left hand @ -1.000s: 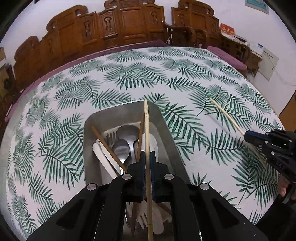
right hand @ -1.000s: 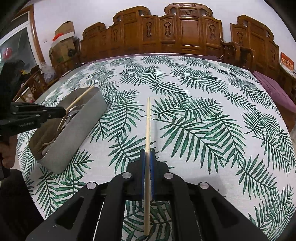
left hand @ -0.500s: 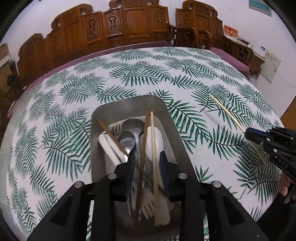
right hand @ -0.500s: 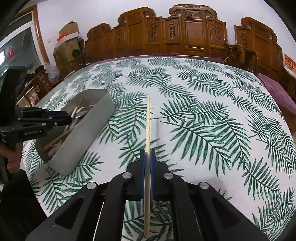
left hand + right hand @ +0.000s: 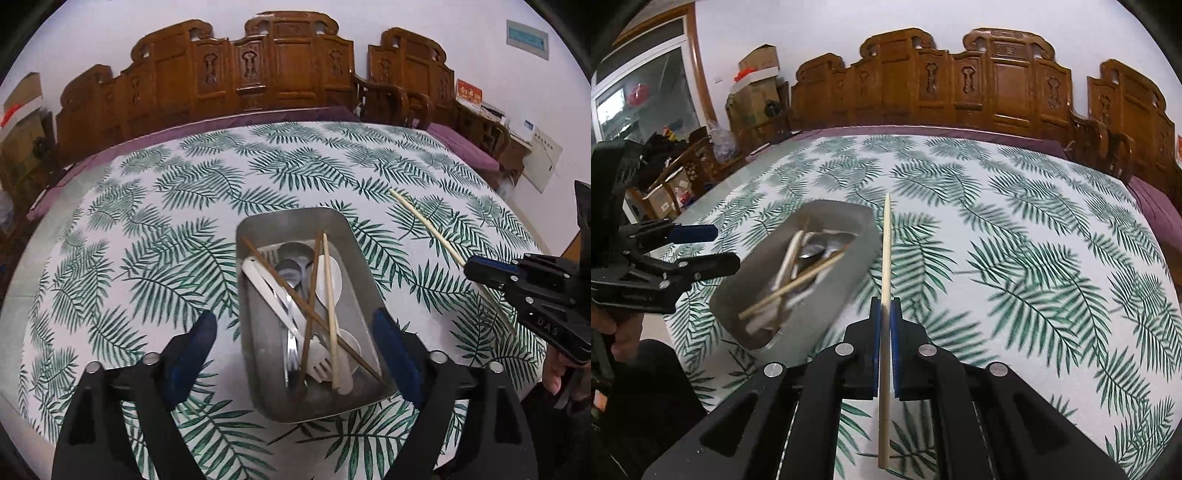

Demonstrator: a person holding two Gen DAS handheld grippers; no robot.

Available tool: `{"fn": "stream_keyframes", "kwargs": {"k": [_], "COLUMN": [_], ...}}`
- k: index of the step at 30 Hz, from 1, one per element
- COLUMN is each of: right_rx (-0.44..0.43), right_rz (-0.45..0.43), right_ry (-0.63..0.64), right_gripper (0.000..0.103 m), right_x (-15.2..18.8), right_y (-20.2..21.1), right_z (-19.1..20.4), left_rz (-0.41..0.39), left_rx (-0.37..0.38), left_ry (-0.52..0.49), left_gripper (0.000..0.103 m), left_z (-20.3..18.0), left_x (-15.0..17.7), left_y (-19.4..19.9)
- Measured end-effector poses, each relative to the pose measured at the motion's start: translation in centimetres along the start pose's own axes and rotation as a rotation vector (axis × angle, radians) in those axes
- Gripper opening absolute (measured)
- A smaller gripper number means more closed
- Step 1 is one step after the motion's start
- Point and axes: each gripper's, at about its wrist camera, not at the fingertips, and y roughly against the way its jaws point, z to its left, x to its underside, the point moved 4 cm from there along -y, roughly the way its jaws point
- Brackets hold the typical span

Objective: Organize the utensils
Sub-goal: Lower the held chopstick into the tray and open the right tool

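A grey metal tray [image 5: 258, 332] holds spoons, white plastic utensils, brown chopsticks and a pale chopstick [image 5: 330, 295]. My left gripper [image 5: 295, 325] is open and empty, its jaws wide apart on either side of the tray's near end. My right gripper [image 5: 885, 314] is shut on a second pale chopstick [image 5: 885, 251], which points forward above the tablecloth just right of the tray [image 5: 846, 273]. The right gripper [image 5: 491, 271] and its chopstick [image 5: 424, 221] also show in the left wrist view, right of the tray.
The table wears a white cloth with green palm leaves [image 5: 1015, 240]. Carved wooden chairs [image 5: 288, 70] line the far edge. Boxes and clutter [image 5: 753, 88] stand beyond the table's left side.
My left gripper has opened wide and let the pale chopstick drop into the tray, then drawn back. My right gripper has carried its chopstick leftward, closer to the tray.
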Motion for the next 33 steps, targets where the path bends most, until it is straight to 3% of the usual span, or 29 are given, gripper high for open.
{"fn": "stream_keyframes", "kwargs": {"k": [22, 33], "right_rx": [-0.124, -0.125], "right_rz": [0.083, 0.140], "right_ry": [-0.115, -0.206], "right_gripper": [0.006, 0.006], "right_x": [-3.6, -3.7], "right_y": [-6.2, -9.7], "right_z": [6.7, 8.2], "left_rz": [-0.029, -0.024], "left_rx": [-0.018, -0.017], "left_ry": [0.071, 0.085], "left_gripper": [0.088, 0.088], "left_z": [5.8, 6.5], "left_x": [2.3, 2.8], "left_y": [3.2, 3.2]}}
